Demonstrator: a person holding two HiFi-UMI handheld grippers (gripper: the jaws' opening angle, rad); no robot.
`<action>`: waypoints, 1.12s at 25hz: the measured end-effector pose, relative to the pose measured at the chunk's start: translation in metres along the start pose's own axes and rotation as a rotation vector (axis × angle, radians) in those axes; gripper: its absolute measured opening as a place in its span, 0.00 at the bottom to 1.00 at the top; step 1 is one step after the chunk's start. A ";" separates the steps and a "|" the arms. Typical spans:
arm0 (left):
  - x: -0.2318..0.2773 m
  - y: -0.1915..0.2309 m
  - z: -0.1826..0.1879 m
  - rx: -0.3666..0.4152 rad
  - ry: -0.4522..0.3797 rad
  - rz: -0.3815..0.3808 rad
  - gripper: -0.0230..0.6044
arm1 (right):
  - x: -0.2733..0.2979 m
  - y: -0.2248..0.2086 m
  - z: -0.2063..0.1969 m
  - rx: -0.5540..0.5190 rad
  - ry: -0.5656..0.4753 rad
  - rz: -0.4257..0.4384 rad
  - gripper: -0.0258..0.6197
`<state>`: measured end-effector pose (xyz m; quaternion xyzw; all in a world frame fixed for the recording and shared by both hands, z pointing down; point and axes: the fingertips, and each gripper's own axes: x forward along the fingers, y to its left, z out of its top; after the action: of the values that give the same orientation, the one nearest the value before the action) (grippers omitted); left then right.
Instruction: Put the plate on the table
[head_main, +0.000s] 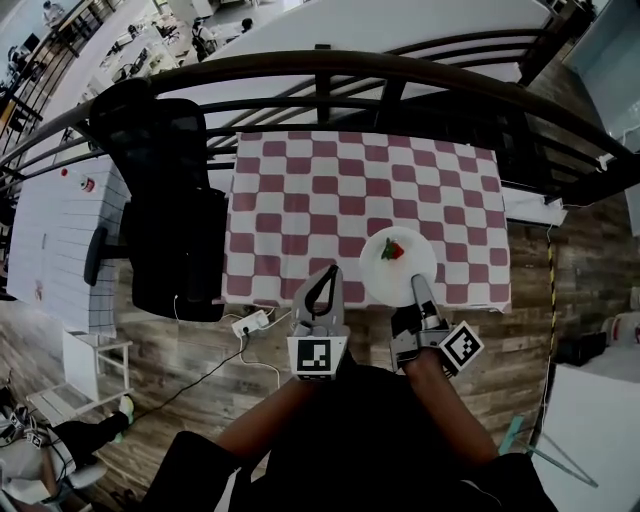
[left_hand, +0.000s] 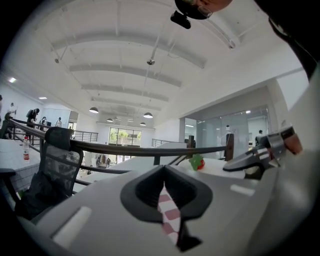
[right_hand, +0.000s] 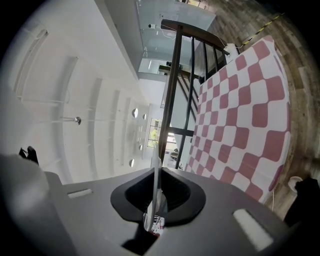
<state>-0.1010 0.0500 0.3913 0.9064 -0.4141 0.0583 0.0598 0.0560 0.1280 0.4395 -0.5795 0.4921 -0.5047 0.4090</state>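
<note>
A white plate (head_main: 398, 266) carrying a strawberry (head_main: 392, 249) is above the near right part of the table with the red-and-white checked cloth (head_main: 300, 200). My right gripper (head_main: 418, 285) is shut on the plate's near rim. In the right gripper view the plate (right_hand: 156, 187) shows edge-on as a thin white line between the jaws. I cannot tell whether the plate touches the cloth. My left gripper (head_main: 325, 272) is shut and holds nothing, level with the table's near edge, left of the plate. In the left gripper view the plate (left_hand: 220, 167) and strawberry (left_hand: 196, 162) lie to the right.
A black office chair (head_main: 165, 200) stands against the table's left side. A dark curved railing (head_main: 330, 65) runs behind the table. On the wooden floor below the near edge lies a white power strip (head_main: 250, 323) with a cable. A white desk (head_main: 60, 230) stands further left.
</note>
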 end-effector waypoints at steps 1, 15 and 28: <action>0.005 0.006 -0.001 0.009 0.001 -0.004 0.05 | 0.007 0.000 -0.002 -0.005 -0.002 -0.002 0.07; 0.056 0.039 -0.003 0.039 0.003 -0.074 0.05 | 0.062 0.007 0.004 0.001 -0.056 0.015 0.07; 0.075 0.063 0.019 -0.015 -0.028 -0.070 0.05 | 0.079 0.004 0.010 -0.057 -0.062 -0.045 0.07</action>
<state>-0.0989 -0.0500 0.3883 0.9205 -0.3835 0.0404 0.0630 0.0662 0.0494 0.4482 -0.6174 0.4802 -0.4812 0.3958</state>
